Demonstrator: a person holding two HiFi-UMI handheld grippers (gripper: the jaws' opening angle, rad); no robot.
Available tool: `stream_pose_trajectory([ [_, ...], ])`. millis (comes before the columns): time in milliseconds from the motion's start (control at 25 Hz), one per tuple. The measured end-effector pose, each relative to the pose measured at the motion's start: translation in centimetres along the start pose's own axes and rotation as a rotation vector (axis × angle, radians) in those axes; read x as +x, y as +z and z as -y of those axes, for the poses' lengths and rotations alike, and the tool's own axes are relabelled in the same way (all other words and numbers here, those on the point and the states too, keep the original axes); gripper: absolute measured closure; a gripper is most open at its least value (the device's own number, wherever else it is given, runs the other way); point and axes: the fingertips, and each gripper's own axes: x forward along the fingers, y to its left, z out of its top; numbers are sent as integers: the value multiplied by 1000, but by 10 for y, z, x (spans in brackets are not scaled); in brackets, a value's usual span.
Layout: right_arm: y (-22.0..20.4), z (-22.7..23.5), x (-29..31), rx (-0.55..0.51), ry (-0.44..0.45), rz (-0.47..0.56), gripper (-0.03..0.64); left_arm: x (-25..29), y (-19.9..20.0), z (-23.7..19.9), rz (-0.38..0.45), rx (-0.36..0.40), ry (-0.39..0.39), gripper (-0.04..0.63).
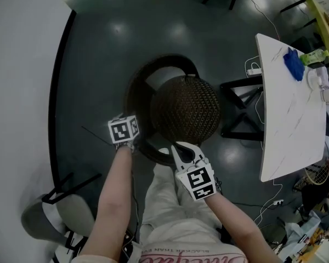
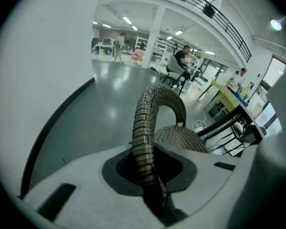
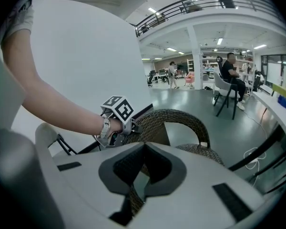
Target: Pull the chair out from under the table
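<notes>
A dark woven wicker chair (image 1: pixel 183 111) with a round seat and a curved back rail stands on the grey floor, off the edge of the big white round table (image 1: pixel 16 92). My left gripper (image 1: pixel 130 141) is shut on the rail's left side. In the left gripper view the woven rail (image 2: pixel 155 104) runs up out of the closed jaws of that gripper (image 2: pixel 150 178). My right gripper (image 1: pixel 178 149) is shut on the near part of the rail. In the right gripper view the weave sits pinched in that gripper (image 3: pixel 133 197), with the chair (image 3: pixel 181 120) and the left gripper (image 3: pixel 117 123) beyond.
A white rectangular table (image 1: pixel 290 114) on black legs (image 1: pixel 241 108) stands close to the chair's right, carrying a blue cloth (image 1: pixel 294 63) and bottles. A grey chair (image 1: pixel 44 218) is at the lower left. Cables and a power strip (image 1: pixel 254 70) lie on the floor.
</notes>
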Motion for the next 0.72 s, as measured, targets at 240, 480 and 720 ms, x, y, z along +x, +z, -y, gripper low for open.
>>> stream_pose_trajectory([
  [240, 1, -8, -8, -41, -3, -3, 614, -4, 1, -2, -11, 98, -11, 486],
  [480, 11, -11, -23, -97, -14, 9, 614, -50, 15, 1, 100, 77, -74, 356],
  [720, 48, -11, -51, -201, 5, 74, 614, -124, 26, 49, 267, 104, -160, 336],
])
